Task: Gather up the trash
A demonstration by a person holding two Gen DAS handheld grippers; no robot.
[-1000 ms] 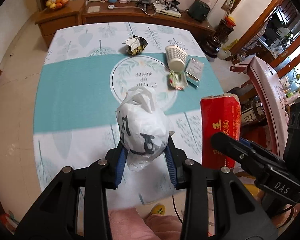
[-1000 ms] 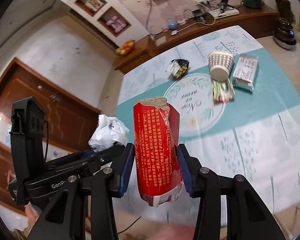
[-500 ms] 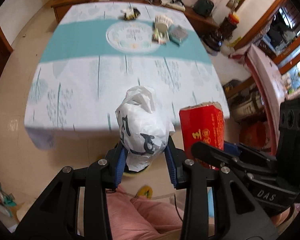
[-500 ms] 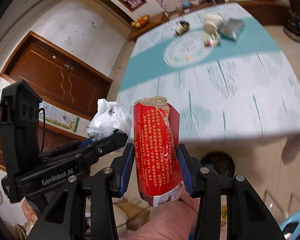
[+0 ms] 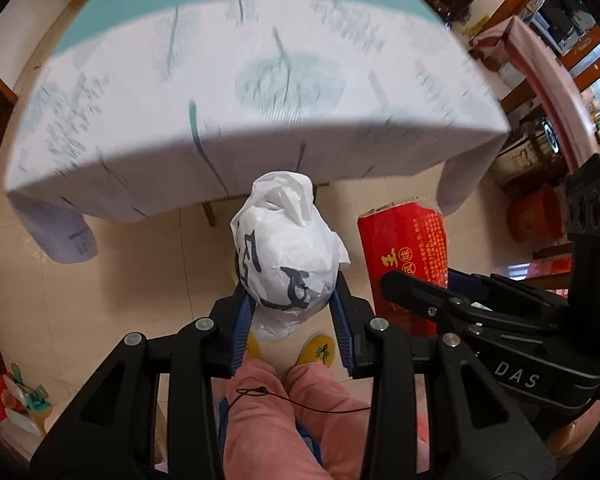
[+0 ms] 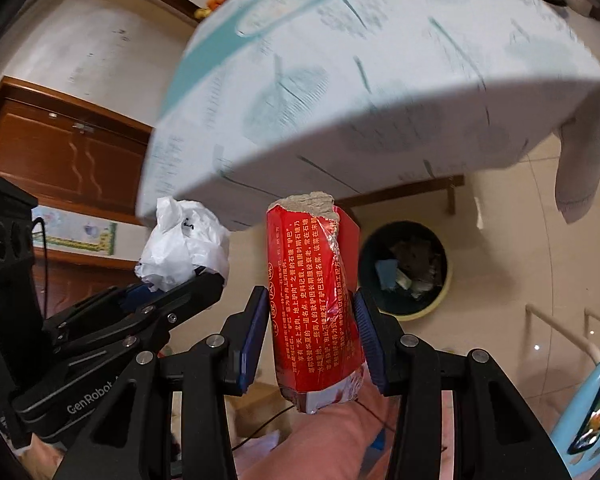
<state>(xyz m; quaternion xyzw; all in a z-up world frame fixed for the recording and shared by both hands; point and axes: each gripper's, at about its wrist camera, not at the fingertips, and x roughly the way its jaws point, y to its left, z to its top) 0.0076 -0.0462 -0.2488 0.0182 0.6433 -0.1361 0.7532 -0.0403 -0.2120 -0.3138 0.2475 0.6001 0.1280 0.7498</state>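
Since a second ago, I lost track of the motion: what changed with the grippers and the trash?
Both grippers pulled back off the table and tilted down toward the floor; a bin has come into the right view. Unchanged: left gripper still clamps the white bag, right gripper still clamps the red packet.

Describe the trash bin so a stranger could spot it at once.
Start from the table with its white and teal cloth, then drop to the tiled floor below its near edge. The trash bin stands there beyond the red packet that the right gripper holds. It is the only round, dark container, pale-rimmed, with scraps inside.
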